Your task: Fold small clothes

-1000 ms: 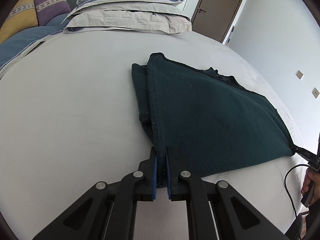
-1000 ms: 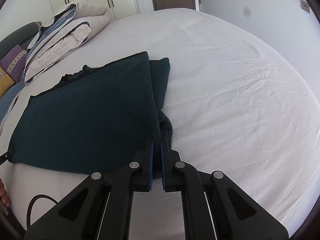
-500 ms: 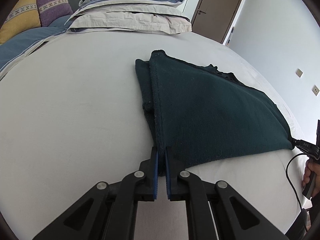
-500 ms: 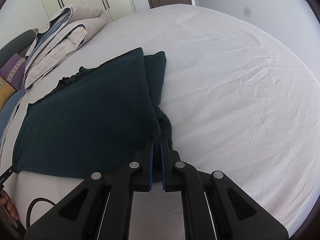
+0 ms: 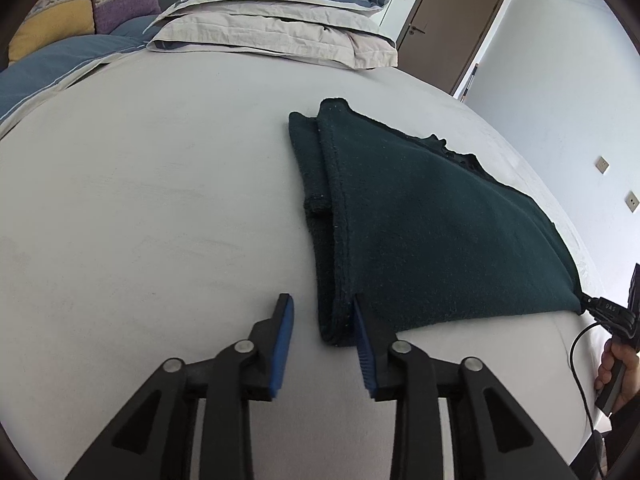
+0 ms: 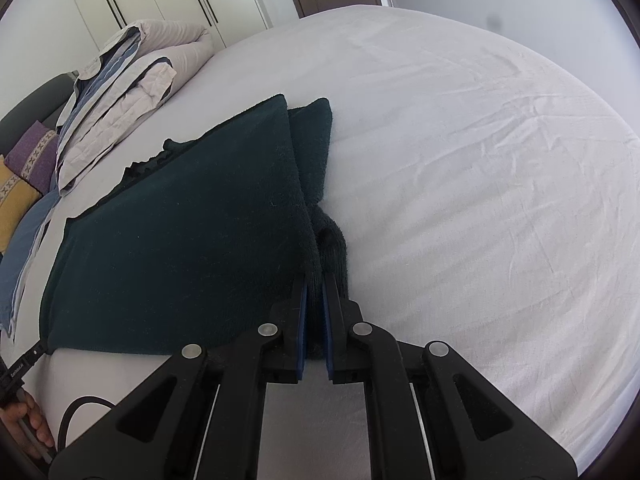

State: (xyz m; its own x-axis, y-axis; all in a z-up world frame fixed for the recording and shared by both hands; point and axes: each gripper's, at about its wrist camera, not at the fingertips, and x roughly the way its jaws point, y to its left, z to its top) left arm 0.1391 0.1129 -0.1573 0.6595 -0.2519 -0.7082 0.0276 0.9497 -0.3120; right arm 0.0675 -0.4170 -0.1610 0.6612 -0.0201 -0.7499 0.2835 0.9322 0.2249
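dark green garment (image 5: 432, 232), one, two grippers: left gripper (image 5: 322, 312) released, right gripper (image 6: 315, 284) clamped.

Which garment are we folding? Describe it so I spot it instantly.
On the white bed, in front of the stacked folded duvet, lies a dark green fleece garment, folded flat. It is the only dark item on the sheet.

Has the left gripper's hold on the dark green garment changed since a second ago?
Yes. The left gripper has just been opening: its left finger now stands off on the bedsheet, while the dark green garment corner lies against the right finger.
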